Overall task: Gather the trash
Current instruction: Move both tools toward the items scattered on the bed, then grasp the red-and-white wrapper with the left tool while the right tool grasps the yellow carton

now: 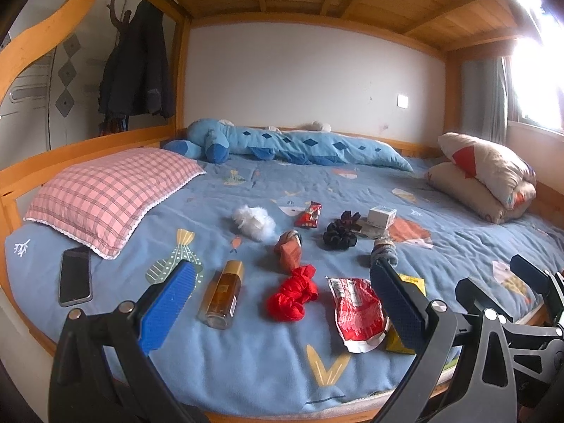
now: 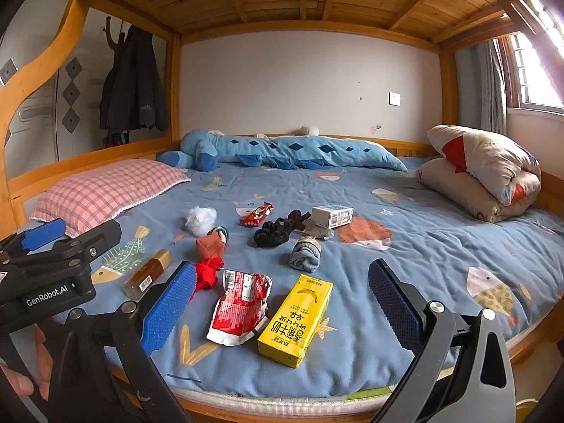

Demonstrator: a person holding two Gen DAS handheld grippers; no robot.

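Both sets of jaws stand wide apart and hold nothing: the left gripper (image 1: 282,303) hangs over the near edge of the bed (image 1: 458,246), and the right gripper (image 2: 282,303) does the same a little further along. Between the right fingers lie the torn red wrapper (image 2: 241,308) and, just beside it, the yellow drink carton (image 2: 296,320); these look like the nearest trash. Further back sit a red snack packet (image 2: 255,214) and a small white box (image 2: 332,216), with a white tissue wad (image 2: 200,220) near them. Mixed among them are things that seem worth keeping: a glass bottle (image 1: 222,294), a knotted red cloth (image 1: 292,294), rolled socks (image 2: 306,253), dark scrunchies (image 2: 278,229) and a phone (image 1: 74,275). No piece has been picked up, so collecting appears to be at its start; the next move calls for lowering one open gripper around the wrapper or carton. The carton shows whole only in the right view; the phone only in the left. No bin is visible.
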